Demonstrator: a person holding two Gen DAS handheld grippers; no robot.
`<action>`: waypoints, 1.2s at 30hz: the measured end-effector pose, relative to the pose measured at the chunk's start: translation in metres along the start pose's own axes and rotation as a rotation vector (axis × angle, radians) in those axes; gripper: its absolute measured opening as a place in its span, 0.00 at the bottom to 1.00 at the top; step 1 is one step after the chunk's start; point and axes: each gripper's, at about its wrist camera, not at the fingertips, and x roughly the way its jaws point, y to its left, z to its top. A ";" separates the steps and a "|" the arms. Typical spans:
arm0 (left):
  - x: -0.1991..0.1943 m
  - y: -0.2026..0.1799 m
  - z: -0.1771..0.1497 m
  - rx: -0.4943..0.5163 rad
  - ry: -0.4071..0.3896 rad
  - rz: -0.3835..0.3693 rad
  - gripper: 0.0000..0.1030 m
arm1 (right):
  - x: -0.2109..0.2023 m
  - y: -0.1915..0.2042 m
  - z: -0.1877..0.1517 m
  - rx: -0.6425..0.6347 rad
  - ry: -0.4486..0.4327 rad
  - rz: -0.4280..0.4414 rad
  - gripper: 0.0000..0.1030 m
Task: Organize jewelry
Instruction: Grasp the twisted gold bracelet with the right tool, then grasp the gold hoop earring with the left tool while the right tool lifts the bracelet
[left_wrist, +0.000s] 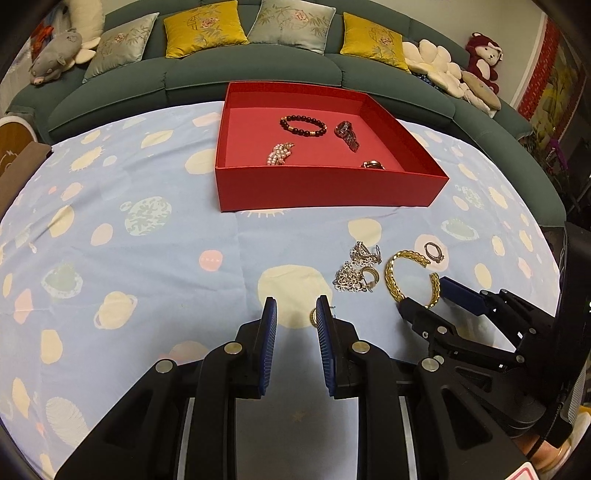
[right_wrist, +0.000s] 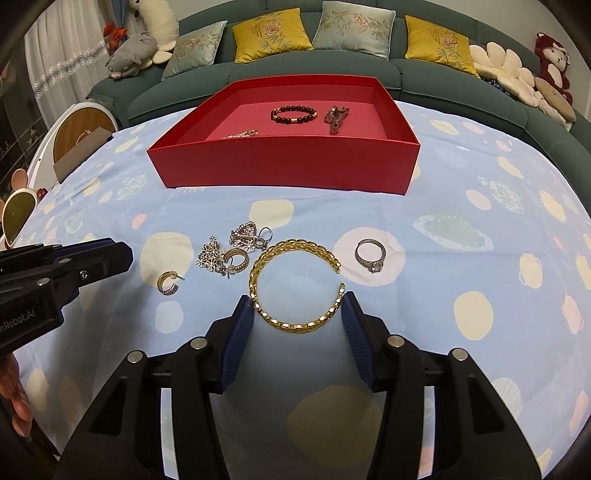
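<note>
A red box (left_wrist: 325, 188) (right_wrist: 284, 166) holds a dark bead bracelet (left_wrist: 303, 123) (right_wrist: 294, 113), a watch (left_wrist: 347, 134) (right_wrist: 335, 118), a pearl piece (left_wrist: 280, 153) and a ring (left_wrist: 373, 164). On the cloth lie a gold open bangle (right_wrist: 295, 284) (left_wrist: 410, 277), a silver stone ring (right_wrist: 371, 254) (left_wrist: 433, 252), silver flower earrings (right_wrist: 229, 251) (left_wrist: 356, 269) and a small gold hoop earring (right_wrist: 167, 282). My right gripper (right_wrist: 297, 314) is open, its fingers either side of the bangle's near arc. My left gripper (left_wrist: 295, 314) is open, empty, with the hoop beside its right finger.
The table has a blue planet-print cloth (left_wrist: 147, 240). A green sofa (left_wrist: 184, 81) with cushions and plush toys stands behind it. A round wooden item (right_wrist: 83, 133) and a brown box (left_wrist: 18, 166) sit at the left edge.
</note>
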 end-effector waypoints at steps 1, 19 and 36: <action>0.001 0.000 -0.001 0.002 0.003 -0.001 0.20 | 0.000 0.000 0.000 0.001 -0.002 0.000 0.47; 0.022 -0.013 -0.014 0.006 0.068 -0.072 0.20 | -0.031 -0.024 0.012 0.068 -0.066 0.017 0.43; 0.029 -0.027 -0.017 0.086 -0.024 -0.040 0.11 | -0.058 -0.046 0.017 0.114 -0.127 0.010 0.43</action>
